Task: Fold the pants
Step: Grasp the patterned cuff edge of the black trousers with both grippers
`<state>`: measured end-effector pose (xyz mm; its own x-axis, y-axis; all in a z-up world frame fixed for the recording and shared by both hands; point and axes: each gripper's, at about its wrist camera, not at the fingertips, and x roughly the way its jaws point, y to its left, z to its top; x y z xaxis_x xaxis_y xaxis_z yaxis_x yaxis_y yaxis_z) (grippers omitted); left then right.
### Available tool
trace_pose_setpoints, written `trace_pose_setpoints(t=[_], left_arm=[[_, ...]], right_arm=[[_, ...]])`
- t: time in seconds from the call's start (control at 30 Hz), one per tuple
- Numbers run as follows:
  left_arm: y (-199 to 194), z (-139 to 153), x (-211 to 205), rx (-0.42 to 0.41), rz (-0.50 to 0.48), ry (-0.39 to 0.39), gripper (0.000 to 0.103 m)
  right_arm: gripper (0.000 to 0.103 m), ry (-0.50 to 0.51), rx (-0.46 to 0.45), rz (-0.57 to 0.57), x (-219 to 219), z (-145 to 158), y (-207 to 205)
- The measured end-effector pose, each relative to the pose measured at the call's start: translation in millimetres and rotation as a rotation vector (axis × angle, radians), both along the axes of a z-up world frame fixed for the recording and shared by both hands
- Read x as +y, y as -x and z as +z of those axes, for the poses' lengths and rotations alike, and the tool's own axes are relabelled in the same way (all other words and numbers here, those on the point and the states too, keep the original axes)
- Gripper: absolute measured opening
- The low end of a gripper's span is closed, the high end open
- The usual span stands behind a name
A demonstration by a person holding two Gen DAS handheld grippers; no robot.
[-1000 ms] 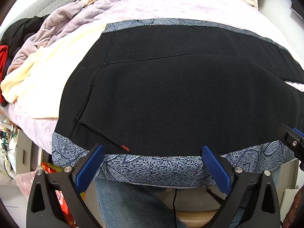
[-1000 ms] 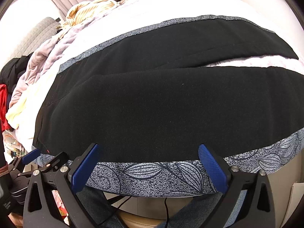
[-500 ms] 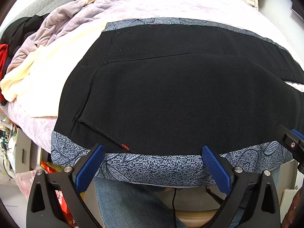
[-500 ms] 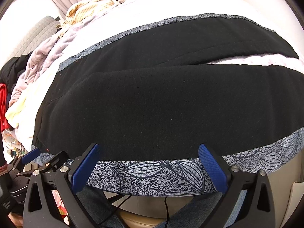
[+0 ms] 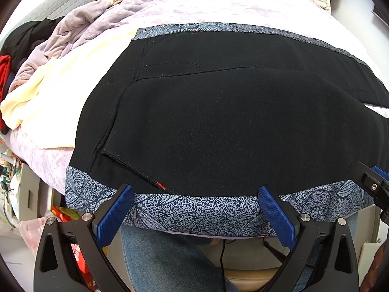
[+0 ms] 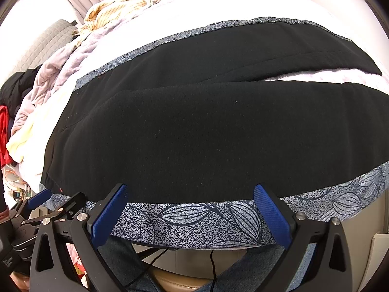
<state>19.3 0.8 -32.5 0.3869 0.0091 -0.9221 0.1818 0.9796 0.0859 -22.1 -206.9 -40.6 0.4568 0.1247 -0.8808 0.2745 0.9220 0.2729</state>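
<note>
Both your left tool and right tool gape empty, lined along the black fleece pants' near patterned edge, ready to pinch.

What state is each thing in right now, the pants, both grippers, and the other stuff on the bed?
Black pants: spread flat on the bed, legs apart, unfolded, patterned side stripes showing.
Left gripper: open, at the near stripe, gripping nothing.
Right gripper: open, at the near stripe, gripping nothing.
Cream blanket: rumpled beside the pants.
Striped garment: bunched up at the far end.
</note>
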Motion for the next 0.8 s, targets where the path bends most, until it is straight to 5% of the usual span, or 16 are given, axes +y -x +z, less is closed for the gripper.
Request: trace_pose_setpoints(t=[0.8], left_arm=[[15.9,1.2,18.2,-0.017,0.028,0.025,0.102]], right_arm=[[0.103,-0.048,-0.026,-0.01,-5.4,1.9,14.3]])
